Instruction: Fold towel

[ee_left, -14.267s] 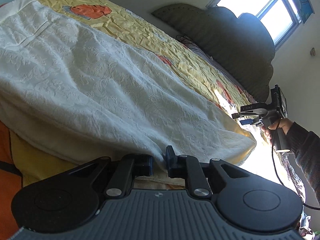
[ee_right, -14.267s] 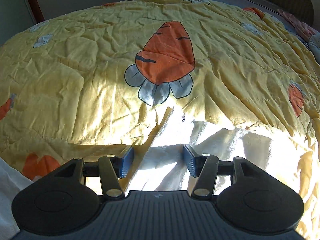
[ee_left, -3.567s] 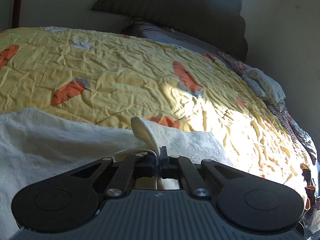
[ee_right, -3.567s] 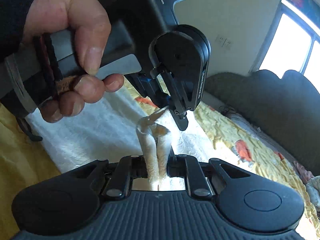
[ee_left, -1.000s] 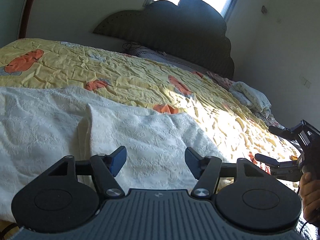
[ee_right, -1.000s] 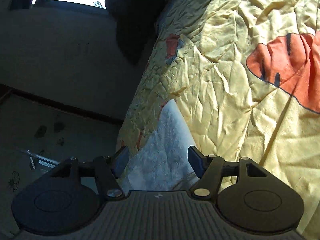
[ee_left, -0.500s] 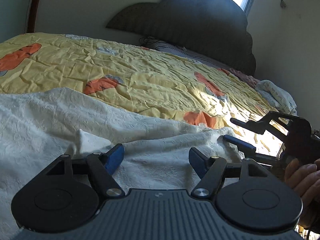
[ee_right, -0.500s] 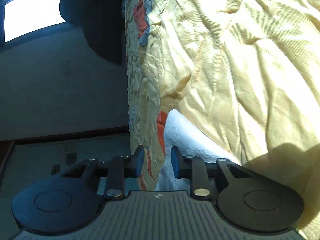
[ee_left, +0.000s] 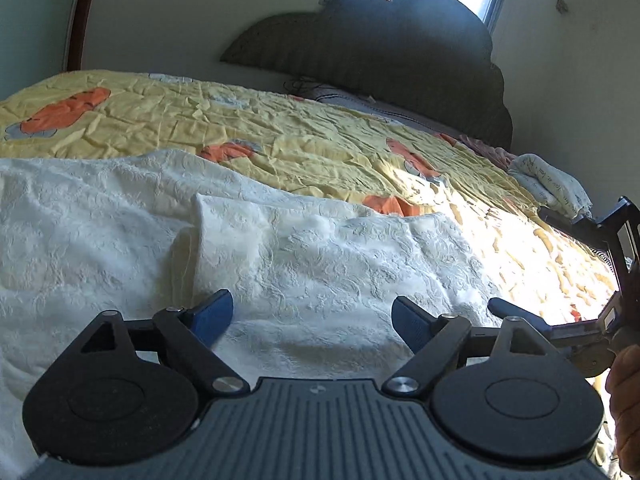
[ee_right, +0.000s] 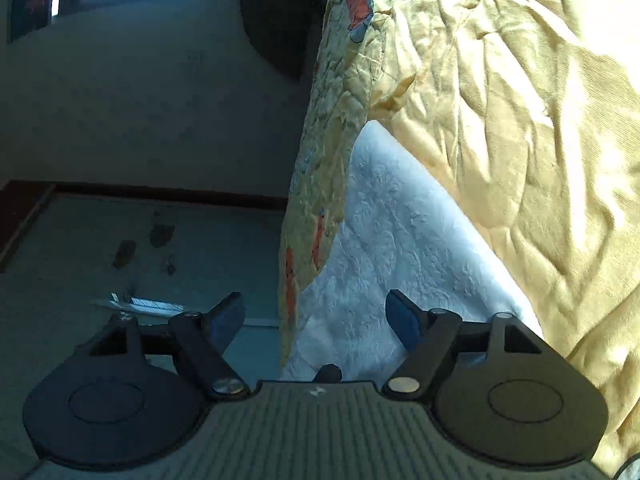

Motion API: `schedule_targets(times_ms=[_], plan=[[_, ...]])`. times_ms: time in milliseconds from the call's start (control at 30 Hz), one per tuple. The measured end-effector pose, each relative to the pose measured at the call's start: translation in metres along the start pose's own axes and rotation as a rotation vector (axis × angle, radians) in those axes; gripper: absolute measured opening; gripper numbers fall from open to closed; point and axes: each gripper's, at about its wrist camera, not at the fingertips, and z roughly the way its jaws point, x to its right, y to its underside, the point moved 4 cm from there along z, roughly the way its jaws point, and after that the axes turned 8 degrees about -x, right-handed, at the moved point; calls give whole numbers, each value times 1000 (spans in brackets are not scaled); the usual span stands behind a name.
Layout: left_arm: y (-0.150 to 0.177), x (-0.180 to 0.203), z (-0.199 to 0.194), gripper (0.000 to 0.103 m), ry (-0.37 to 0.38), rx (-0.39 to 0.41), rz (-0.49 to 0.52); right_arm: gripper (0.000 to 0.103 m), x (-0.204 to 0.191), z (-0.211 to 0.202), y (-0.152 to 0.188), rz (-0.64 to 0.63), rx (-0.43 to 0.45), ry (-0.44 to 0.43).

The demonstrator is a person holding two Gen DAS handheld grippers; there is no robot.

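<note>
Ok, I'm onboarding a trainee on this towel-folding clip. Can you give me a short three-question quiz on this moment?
1. True or false: the left tool is clamped on the towel.
2. What is printed on the yellow bedspread? A) carrots B) stars C) stripes
3. Fill in: at the far end of the bed stands a dark ______.

Key: 1. False: its jaws are opening and the pads press on nothing, the towel lying beneath. 2. A. 3. headboard.
</note>
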Motion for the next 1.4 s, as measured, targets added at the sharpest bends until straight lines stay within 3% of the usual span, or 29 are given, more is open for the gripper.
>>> schedule_targets(times_ms=[100,233,367,500,567,667,767,833,967,1033,1067,1133,1200,1267,1400], plan=[[-4,-3,-2,86,3,-12,-29,75,-5,1,-6,46,0,36],[-3,-16,-37,86,-24,1,-94,79,-45,19,6,-132,-95,98],[7,-46,-62,88,-140,-39,-154,80,-75,83,25,-282,-236,184],[15,-71,-82,88,-224,-44,-192,80,-87,168,44,-314,-392,177],[17,-78,-91,88,-240,-40,-204,80,-84,208,53,-318,-460,224],[21,-88,-101,89,-249,-40,-212,78,-73,236,67,-393,-482,323],[23,-93,-104,89,-247,-34,-217,78,-68,236,71,-442,-416,246],[23,-95,-103,89,-240,-32,-219,78,-70,233,77,-489,-407,238],[23,-94,-105,89,-234,-24,-214,78,-83,237,89,-532,-425,312],[24,-98,-116,89,-227,-9,-223,80,-98,232,103,-555,-479,248],[26,-100,-125,89,-223,3,-225,80,-112,226,116,-626,-511,210],[34,-114,-150,89,-241,36,-236,80,-131,223,152,-835,-552,221],[45,-133,-174,89,-308,49,-266,80,-136,223,198,-1117,-600,267],[62,-161,-206,89,-421,66,-337,80,-127,227,243,-1388,-625,341],[88,-211,-257,89,-594,109,-522,79,-95,242,307,-1600,-760,372]])
